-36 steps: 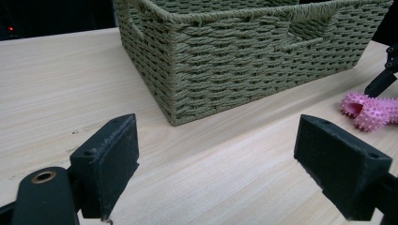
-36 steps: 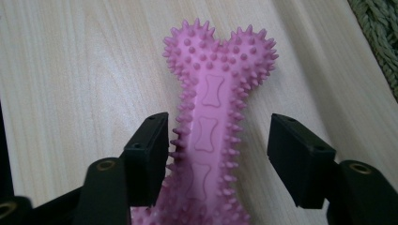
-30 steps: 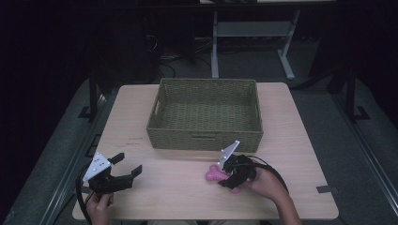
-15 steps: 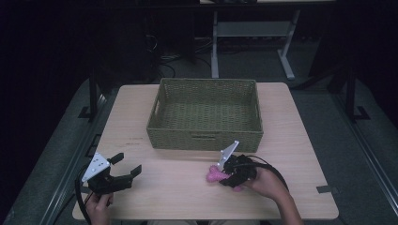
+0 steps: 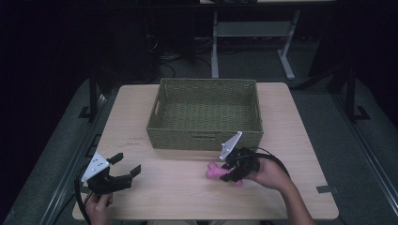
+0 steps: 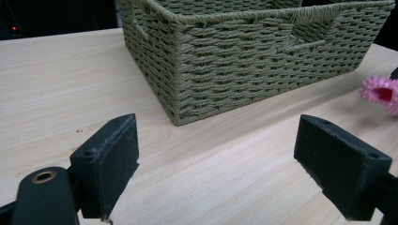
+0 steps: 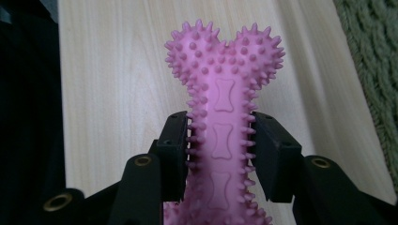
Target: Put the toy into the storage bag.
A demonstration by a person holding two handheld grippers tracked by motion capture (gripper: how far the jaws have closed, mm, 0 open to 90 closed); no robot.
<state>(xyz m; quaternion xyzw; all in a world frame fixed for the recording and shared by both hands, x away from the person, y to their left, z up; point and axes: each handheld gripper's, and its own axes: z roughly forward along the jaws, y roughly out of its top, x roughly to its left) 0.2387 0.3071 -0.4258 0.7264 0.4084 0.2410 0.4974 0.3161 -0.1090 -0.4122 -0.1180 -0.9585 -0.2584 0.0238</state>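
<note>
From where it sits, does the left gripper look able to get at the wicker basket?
Probably yes: the left gripper stands open, with bare table between its fingers and the wicker basket; the pink spiky bone toy lies off to one side.

On the wooden table [image 5: 187, 187], the right gripper [image 5: 231, 169] grips a pink toy [image 5: 215, 172] just in front of the woven basket [image 5: 205, 112]. The toy's shape is hard to make out here, perhaps a bone. The left gripper [image 5: 126, 165] sits near the table's front-left corner, jaws apart.

A green woven basket [image 5: 205, 114] sits on the far half of the wooden table [image 5: 300, 140].
</note>
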